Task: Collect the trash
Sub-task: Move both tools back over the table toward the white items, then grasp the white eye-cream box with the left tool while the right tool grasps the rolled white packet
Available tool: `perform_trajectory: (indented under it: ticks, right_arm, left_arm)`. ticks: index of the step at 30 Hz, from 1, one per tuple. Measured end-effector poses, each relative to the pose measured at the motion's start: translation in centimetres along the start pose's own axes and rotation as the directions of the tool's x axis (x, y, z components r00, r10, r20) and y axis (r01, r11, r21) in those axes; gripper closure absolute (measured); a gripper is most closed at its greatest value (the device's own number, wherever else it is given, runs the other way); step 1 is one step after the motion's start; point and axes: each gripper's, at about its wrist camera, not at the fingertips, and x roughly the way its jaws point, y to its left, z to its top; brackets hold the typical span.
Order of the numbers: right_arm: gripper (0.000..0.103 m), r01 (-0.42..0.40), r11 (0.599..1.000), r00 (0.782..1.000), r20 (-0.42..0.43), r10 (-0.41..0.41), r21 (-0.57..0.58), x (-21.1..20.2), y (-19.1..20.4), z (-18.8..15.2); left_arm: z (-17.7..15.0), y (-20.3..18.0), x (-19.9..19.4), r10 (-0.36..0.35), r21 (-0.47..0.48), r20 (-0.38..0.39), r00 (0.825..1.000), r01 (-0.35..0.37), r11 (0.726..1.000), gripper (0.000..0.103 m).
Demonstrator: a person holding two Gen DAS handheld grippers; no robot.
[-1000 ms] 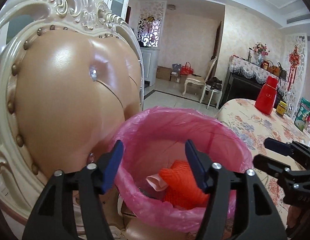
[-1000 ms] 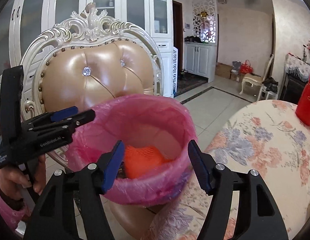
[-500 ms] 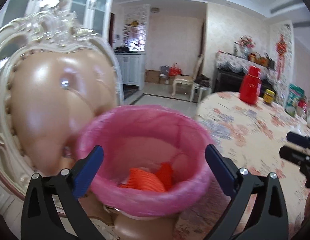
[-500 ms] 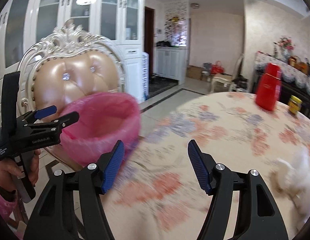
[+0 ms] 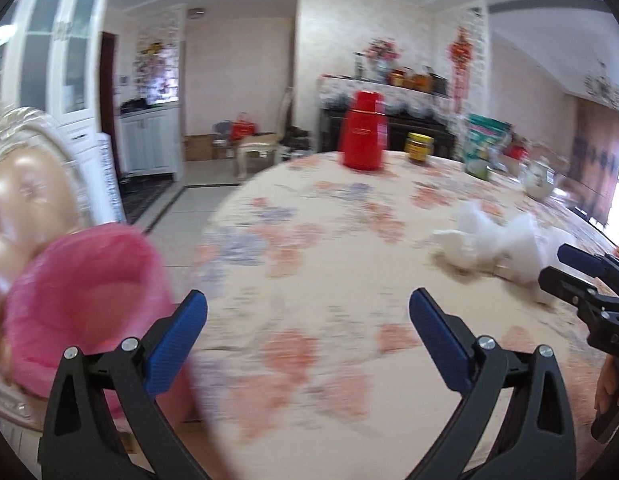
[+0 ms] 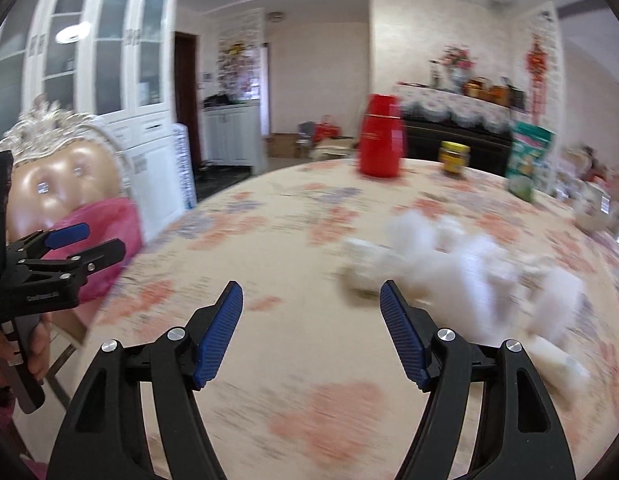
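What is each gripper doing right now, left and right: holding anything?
Left gripper: open wide, nothing between its jaws.
Right gripper: jaws opening, nothing between them; white crumpled trash lies just ahead.

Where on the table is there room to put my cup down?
Bare cloth lies between the pink bin and the white tissues, and before the red flask. The far right is crowded: a jar, a green packet.
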Motion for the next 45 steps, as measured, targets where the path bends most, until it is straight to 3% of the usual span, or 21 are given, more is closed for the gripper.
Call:
perform_trajectory:
  ticks: [5,8,13,17,20,26,30,35,37,41,45]
  right_arm:
    - [0.035,0.140,0.988,0.989,-0.048,-0.137,0.070,-1.9,-7.0,-2.2]
    - [0.035,0.216,0.969,0.974,-0.090,-0.206,0.123,-2.6,-11.3,-3.5]
    - [0.035,0.298,0.934,0.947,-0.182,-0.265,0.195,-2.6,-17.8,-5.3]
    - [0.034,0.312,0.931,0.930,-0.264,-0.257,0.191,-1.1,-21.0,-5.9]
    - [0.032,0.292,0.943,0.921,-0.312,-0.231,0.163,0.2,-22.2,-6.2]
    - [0.032,0.223,0.963,0.917,-0.368,-0.155,0.149,2.7,-23.4,-6.4]
    - [0.032,0.218,0.969,0.910,-0.383,-0.157,0.121,3.3,-23.4,-6.2]
    - [0.065,0.215,0.970,0.919,-0.359,-0.161,0.116,2.2,-23.7,-6.2]
    - [0.068,0.244,0.962,0.923,-0.332,-0.192,0.121,1.1,-24.0,-6.3]
    - [0.068,0.255,0.947,0.932,-0.309,-0.187,0.196,-0.6,-24.9,-6.8]
    - [0.068,0.252,0.930,0.945,-0.273,-0.178,0.267,-2.2,-25.7,-7.0]
  left_arm:
    - [0.3,-6.6,2.1,-0.110,0.035,-0.053,0.993,0.112,0.993,0.005]
    - [0.2,-10.9,3.9,-0.184,0.034,-0.112,0.977,0.188,0.981,0.005]
    - [-0.3,-17.3,6.4,-0.241,0.079,-0.186,0.953,0.259,0.963,0.005]
    - [-1.0,-21.9,8.4,-0.272,0.106,-0.266,0.925,0.308,0.945,0.005]
    - [-1.4,-23.9,9.4,-0.292,0.109,-0.317,0.902,0.340,0.934,0.005]
    - [-1.8,-25.9,10.5,-0.310,0.121,-0.348,0.885,0.371,0.921,0.006]
    - [-1.5,-27.3,11.5,-0.326,0.109,-0.376,0.867,0.390,0.914,0.009]
    - [-1.5,-29.5,13.1,-0.339,0.106,-0.420,0.842,0.417,0.903,0.017]
    - [-1.6,-30.5,13.8,-0.344,0.108,-0.441,0.829,0.429,0.897,0.023]
    - [-1.6,-32.8,15.1,-0.318,0.141,-0.459,0.829,0.422,0.896,0.033]
    - [-1.1,-34.8,16.6,-0.284,0.185,-0.450,0.847,0.399,0.898,0.039]
